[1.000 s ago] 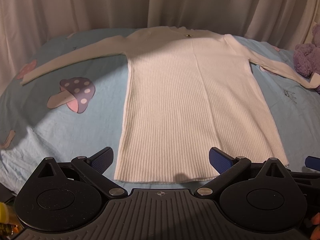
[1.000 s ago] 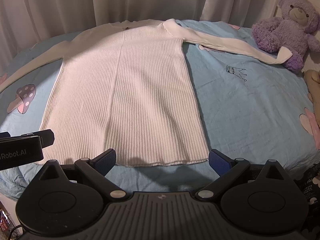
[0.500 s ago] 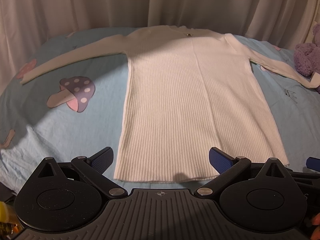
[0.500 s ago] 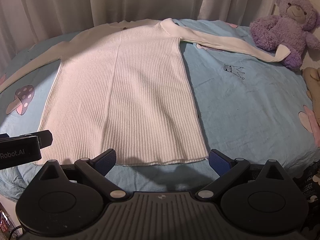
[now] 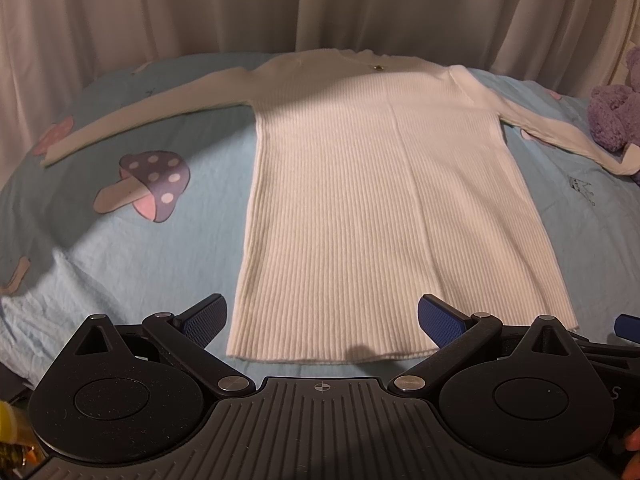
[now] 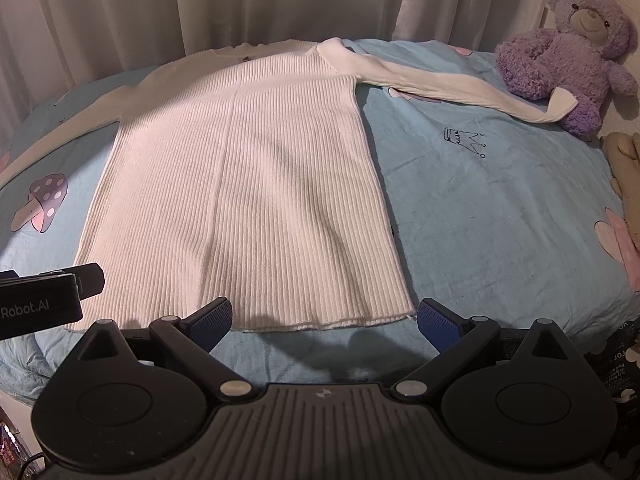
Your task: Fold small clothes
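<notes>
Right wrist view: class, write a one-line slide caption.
Open right gripper faces the hem of a white sweater spread flat on a blue sheet, one cuff touching a purple teddy.

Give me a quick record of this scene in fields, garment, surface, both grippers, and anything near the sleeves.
garment: white ribbed long-sleeved knit top, flat, unfolded, sleeves spread out
surface: light blue bedsheet with mushroom prints
left gripper: open, above the hem, holding nothing
right gripper: open, near the hem's right corner, holding nothing
near sleeve: purple plush teddy bear, the cuff of the sleeve on that side against it
</notes>
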A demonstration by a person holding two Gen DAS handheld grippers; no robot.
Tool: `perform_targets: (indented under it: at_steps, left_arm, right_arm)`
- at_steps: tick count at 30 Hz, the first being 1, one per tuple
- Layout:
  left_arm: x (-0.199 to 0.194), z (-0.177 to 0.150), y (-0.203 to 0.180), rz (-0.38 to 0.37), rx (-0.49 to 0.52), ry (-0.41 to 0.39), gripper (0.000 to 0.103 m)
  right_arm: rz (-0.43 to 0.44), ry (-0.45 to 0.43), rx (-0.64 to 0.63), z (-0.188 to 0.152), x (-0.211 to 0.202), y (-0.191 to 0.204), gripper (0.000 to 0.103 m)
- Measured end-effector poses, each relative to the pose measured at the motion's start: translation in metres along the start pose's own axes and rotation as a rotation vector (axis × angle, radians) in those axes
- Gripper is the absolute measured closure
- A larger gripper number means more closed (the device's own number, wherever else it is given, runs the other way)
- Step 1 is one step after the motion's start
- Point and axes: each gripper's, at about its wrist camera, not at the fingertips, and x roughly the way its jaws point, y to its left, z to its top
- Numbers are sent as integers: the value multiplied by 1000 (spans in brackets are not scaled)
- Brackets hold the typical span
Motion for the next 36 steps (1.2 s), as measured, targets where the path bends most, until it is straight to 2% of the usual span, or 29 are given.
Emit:
perform_targets:
  at_steps: [27, 36]
  left_arm:
    - [9, 4, 2, 2, -13, 34, 0]
    - [20, 8, -2, 6, -7, 62, 0]
  right_arm:
    - [33, 12, 15, 5, 9, -1, 4]
    - [86, -4, 27, 6, 16, -6, 4]
